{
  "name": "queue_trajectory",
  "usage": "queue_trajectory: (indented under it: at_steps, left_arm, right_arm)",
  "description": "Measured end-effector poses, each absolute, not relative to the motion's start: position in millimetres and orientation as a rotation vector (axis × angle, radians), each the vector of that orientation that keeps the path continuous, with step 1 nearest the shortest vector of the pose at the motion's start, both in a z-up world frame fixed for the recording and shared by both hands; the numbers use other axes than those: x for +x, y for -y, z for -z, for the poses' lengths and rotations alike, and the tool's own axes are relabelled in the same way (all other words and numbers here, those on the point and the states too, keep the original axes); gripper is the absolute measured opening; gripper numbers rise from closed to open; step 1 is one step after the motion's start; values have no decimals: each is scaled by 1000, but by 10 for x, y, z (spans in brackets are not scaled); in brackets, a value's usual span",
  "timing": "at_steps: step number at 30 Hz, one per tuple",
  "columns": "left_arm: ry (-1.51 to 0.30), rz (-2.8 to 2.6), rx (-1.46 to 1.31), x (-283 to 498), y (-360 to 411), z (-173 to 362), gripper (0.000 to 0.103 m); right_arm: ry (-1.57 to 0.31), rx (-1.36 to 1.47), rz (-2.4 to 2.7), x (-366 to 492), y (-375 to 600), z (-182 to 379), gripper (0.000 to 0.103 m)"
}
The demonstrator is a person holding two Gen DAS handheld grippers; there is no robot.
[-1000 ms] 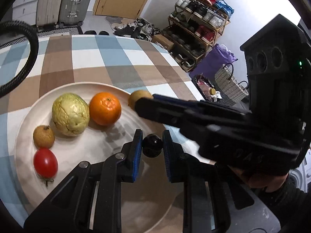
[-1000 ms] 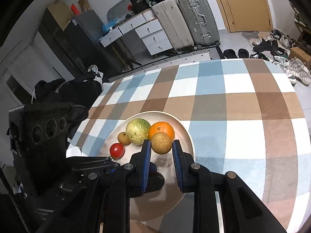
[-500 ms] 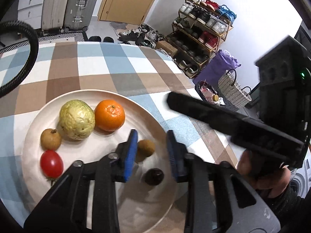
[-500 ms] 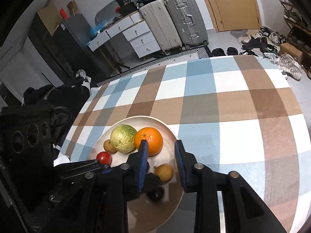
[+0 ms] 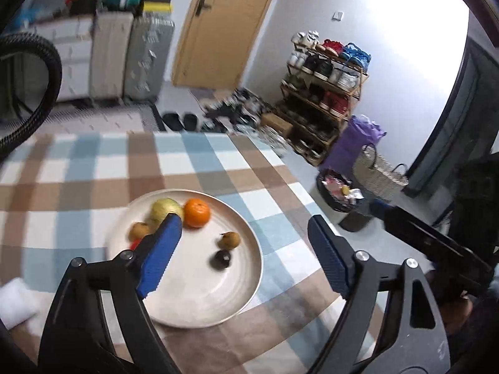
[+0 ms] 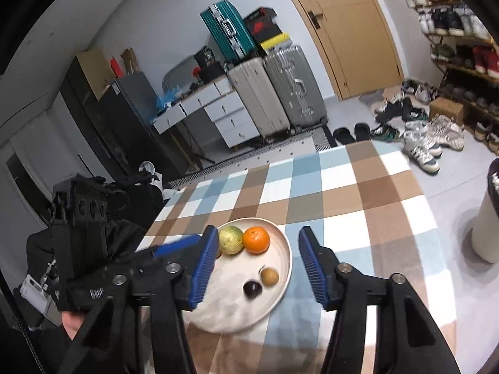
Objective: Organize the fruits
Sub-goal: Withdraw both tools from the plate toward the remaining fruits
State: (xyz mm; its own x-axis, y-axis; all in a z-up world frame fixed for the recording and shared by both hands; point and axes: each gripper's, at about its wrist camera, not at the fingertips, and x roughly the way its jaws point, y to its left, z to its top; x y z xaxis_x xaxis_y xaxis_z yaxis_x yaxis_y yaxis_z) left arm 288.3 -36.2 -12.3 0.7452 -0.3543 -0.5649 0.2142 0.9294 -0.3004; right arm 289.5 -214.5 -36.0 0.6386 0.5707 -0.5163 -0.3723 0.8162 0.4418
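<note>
A cream plate (image 5: 249, 240) (image 6: 285, 255) sits on the checked tablecloth. On it lie an orange (image 5: 196, 213) (image 6: 256, 240), a pale green fruit (image 5: 165, 208) (image 6: 230, 239), a small brown fruit (image 5: 230, 239) (image 6: 269, 276), a dark plum (image 5: 220, 259) (image 6: 252, 289), another small brown fruit (image 5: 138, 230) and a red tomato (image 5: 134, 244), half hidden by a finger. My left gripper (image 5: 240, 258) is open and empty above the plate. My right gripper (image 6: 257, 268) is open and empty above the plate.
The checked table (image 6: 358, 193) ends near the right. Suitcases (image 6: 274, 93), drawers and a door stand behind. A shoe rack (image 5: 324, 93), bags and a bin (image 5: 340, 193) stand on the floor at the right. A white cloth (image 5: 14, 299) lies at the left.
Both grippers opened wide and pulled up and back from the plate. The plum and the small brown fruit, held a second ago, now lie on the plate.
</note>
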Motion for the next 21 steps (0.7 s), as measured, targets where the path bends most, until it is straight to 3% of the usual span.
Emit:
queue_trajectory:
  at_steps: [4,8,21]
  left_arm:
    - [-611,270,-124,2495,465,-102,85]
    - [-547,211,-97,2080,481,-288,103]
    - [-541,96,-101,1035,175,-229,103]
  right_arm:
    - [-602,312,-548,2448,2236,182,83]
    - [-531,241,-538,2019,2211,43,98]
    - [-473,167,-531,985,2054,-15,103]
